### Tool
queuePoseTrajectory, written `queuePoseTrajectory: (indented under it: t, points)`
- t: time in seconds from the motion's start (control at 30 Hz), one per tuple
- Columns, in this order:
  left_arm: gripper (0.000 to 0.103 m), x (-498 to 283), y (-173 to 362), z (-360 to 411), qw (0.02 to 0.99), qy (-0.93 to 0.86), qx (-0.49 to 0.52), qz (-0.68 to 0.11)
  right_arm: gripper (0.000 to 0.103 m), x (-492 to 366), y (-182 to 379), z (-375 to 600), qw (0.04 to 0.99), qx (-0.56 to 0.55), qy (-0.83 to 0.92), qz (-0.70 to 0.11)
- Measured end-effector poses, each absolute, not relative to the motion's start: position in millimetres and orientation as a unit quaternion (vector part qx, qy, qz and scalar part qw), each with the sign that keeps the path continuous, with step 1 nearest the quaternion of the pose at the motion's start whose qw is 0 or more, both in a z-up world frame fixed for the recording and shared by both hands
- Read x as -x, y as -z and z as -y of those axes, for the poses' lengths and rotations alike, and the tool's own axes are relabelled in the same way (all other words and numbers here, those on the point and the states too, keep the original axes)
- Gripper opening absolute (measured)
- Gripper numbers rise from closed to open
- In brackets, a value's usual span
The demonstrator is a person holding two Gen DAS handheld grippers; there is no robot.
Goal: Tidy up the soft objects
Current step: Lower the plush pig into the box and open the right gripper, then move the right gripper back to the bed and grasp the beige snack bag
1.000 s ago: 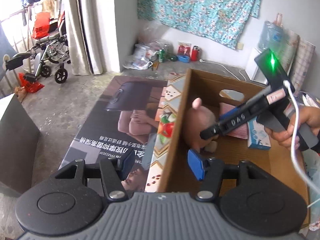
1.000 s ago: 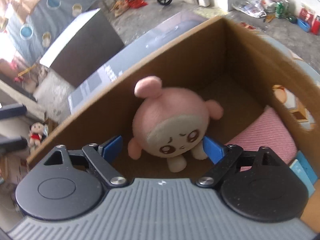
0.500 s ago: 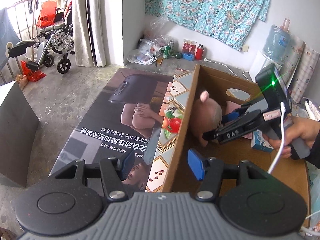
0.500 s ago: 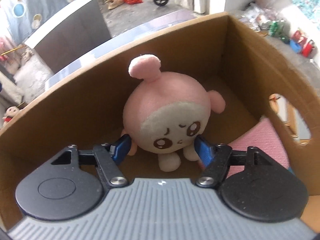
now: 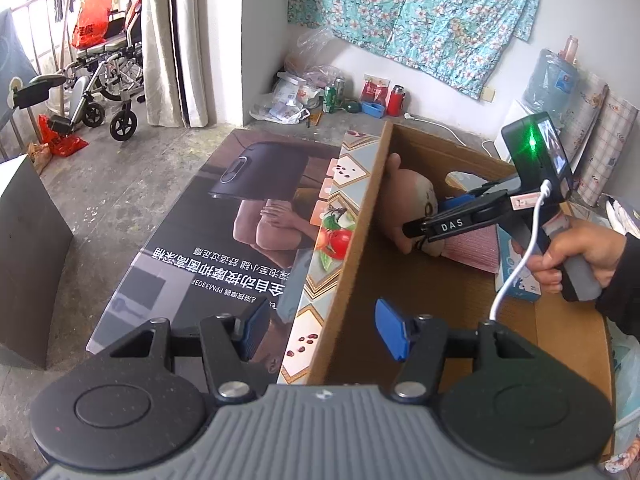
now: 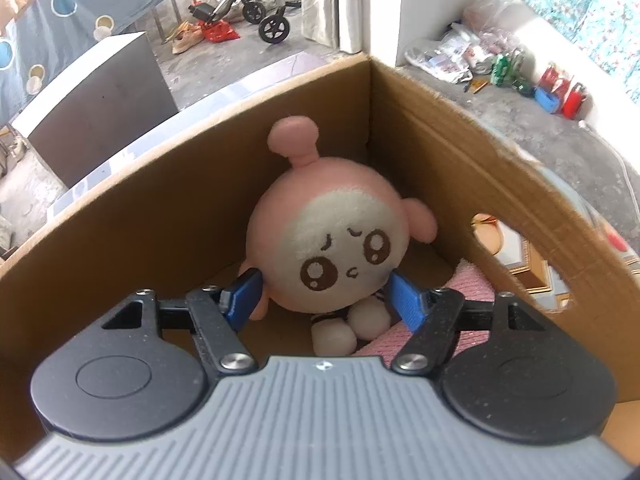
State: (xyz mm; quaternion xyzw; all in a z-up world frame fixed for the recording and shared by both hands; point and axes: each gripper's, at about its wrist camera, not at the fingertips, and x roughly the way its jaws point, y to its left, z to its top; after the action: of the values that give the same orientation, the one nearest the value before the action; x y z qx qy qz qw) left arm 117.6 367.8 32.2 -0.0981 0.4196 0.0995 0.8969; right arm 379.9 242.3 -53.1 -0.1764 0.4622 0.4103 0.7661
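Easing apart, right claw (image 6: 322,294) straddles the plush (image 6: 328,240) at 12 o'clock in the box (image 6: 460,152) corner (basically placed). Left claw (image 5: 316,332) hangs half-open, empty, straddling the wall. Letting go remains.

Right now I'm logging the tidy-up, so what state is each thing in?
Pink plush toy: upright in the box corner, between the right tool's pads.
Cardboard box: open-topped.
Pink cloth: lying flat beside the toy.
Right tool: jaws opening, pads at the toy's sides.
Left tool: open, straddling the box wall, holding nothing.
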Motion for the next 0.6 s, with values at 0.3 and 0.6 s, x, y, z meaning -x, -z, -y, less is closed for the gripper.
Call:
queuePoseTrajectory:
  t: [0.3, 0.6]
  points:
    - [0.069, -102, -49, -336, 0.919, -0.077, 0.078, -0.378, 0.079, -361, -27, -155, 0.793, 0.049, -0.412, -0.445]
    - [0.083, -85, -53, -264, 0.938, 0.018, 0.069, -0.339, 0.081, -279, -43, 4, 0.776, -0.160, -0.351, -0.498]
